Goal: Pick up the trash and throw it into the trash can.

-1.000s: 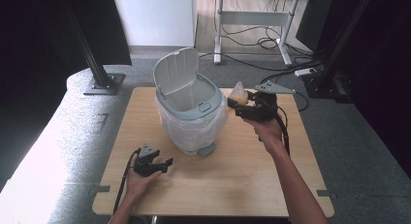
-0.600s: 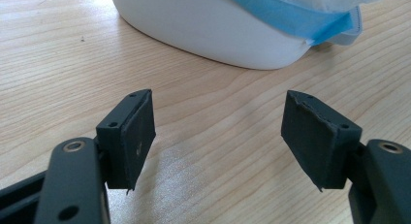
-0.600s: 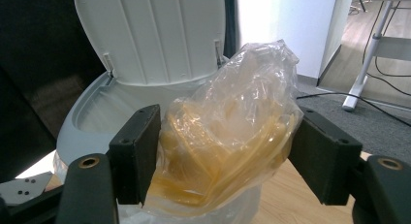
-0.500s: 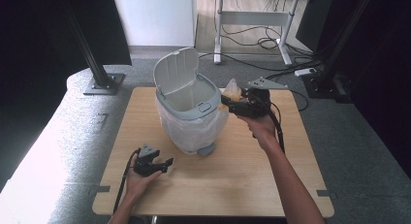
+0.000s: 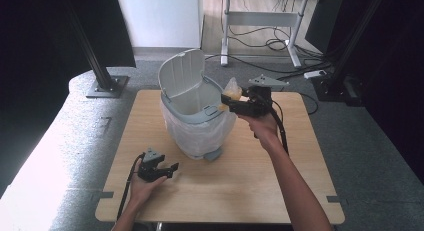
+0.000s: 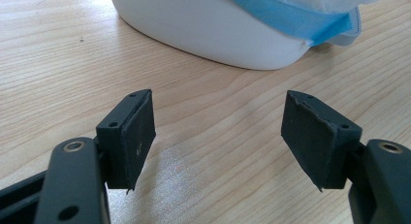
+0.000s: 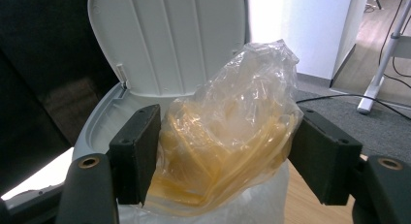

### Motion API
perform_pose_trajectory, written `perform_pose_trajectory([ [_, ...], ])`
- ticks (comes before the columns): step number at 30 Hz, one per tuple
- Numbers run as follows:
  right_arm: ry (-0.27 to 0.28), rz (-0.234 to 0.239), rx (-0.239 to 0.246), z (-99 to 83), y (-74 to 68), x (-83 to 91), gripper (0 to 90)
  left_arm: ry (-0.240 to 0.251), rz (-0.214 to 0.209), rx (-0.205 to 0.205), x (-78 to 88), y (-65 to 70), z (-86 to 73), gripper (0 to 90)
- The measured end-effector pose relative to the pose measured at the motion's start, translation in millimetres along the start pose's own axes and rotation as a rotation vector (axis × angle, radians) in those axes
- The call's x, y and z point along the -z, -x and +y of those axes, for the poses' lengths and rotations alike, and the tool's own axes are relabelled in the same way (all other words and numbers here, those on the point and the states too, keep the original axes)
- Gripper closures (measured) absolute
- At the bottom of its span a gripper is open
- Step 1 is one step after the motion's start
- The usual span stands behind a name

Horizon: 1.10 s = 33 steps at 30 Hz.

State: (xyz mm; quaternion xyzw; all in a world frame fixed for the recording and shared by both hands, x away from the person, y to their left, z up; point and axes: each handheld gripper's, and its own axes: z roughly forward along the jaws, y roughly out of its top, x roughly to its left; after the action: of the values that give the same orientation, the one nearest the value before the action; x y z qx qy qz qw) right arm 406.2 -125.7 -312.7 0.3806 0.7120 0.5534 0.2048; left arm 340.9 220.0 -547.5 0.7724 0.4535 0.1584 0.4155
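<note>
The right gripper (image 5: 226,102) grasps one clear plastic bag (image 7: 228,136) with yellow content, pressed between both pads, just above the rim of one white bin (image 5: 200,118). The bin's lid (image 5: 181,75) stands open and a white liner (image 5: 190,136) is inside. The left gripper (image 5: 170,168), released and empty, rests on the table (image 5: 240,191) near the bin's base.

Pale grey bin (image 5: 192,108) with a white liner (image 5: 197,136), a crinkled clear bag (image 7: 228,136) showing yellow inside, black tool pads (image 7: 135,153), light wood-grain counter (image 5: 240,191).
</note>
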Motion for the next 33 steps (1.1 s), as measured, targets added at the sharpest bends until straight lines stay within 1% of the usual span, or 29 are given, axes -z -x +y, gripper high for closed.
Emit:
perform_pose_trajectory([
  [9,-0.004,0.004,0.010,9.7,-5.3,-13.1,30.6,0.000,0.000,0.003,0.6,-1.4,-0.2,27.8],
  [13,-0.012,0.006,0.017,11.4,-8.9,-19.3,30.5,0.004,-0.001,0.003,1.1,-1.8,-0.1,27.8],
  [17,-0.013,0.017,0.005,13.0,-11.1,-24.7,30.5,0.002,-0.001,0.003,0.8,-1.9,-0.1,27.9],
  [21,-0.017,0.025,0.008,14.7,-14.1,-29.5,30.5,0.003,-0.002,0.003,1.1,-1.9,-0.1,27.8],
  [33,-0.019,0.030,0.015,19.0,-20.5,-42.2,30.5,0.006,-0.004,0.005,1.6,-2.7,-0.3,27.8],
])
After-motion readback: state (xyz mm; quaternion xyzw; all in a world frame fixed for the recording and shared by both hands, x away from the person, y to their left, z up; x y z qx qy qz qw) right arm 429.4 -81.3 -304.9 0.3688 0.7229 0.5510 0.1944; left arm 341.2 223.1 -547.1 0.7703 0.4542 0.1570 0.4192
